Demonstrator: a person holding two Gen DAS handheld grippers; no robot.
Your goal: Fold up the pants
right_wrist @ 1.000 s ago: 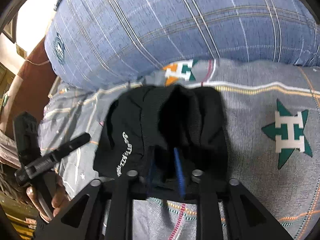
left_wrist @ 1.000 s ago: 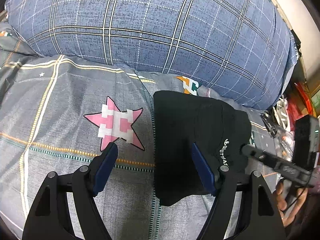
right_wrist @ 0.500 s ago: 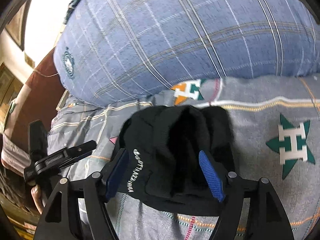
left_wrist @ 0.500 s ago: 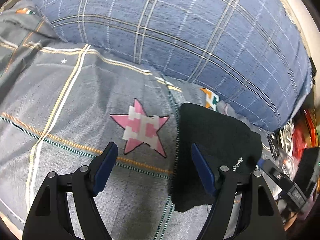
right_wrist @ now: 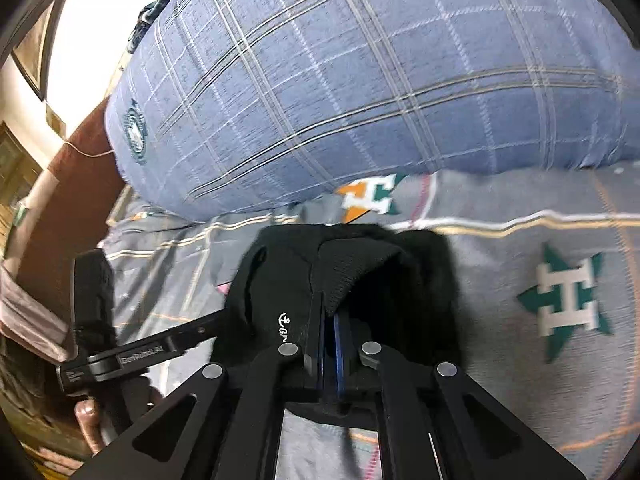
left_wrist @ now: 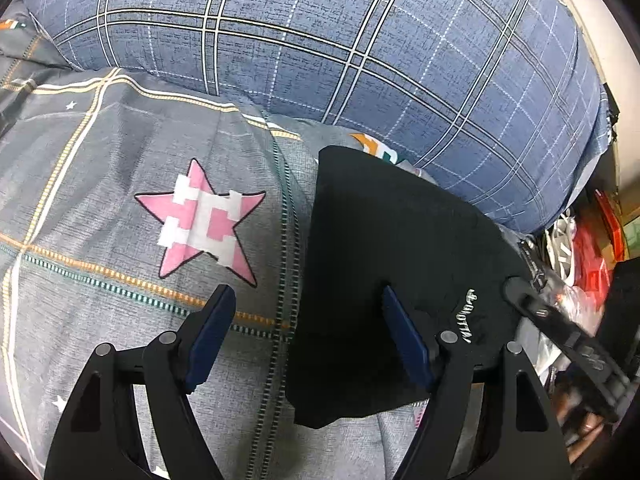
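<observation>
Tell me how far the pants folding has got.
Done: the black pants already lie as a compact folded bundle on the grey bedspread, beside the pink star. In hand: the right tongs are shut on a raised fold of the pants; the left tongs hang open over their edge. Left: laying that fold down and letting go.

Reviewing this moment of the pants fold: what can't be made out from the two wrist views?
- Pants: fold layers unreadable in either view; the black cloth shows no detail.
- White lettering: partly hidden by the right gripper, shut on a raised fold.
- Items beside the bed: blurred, cut off by the left view's edge.
- Left gripper: open; only one finger overlaps the pants, contact unclear.
</observation>
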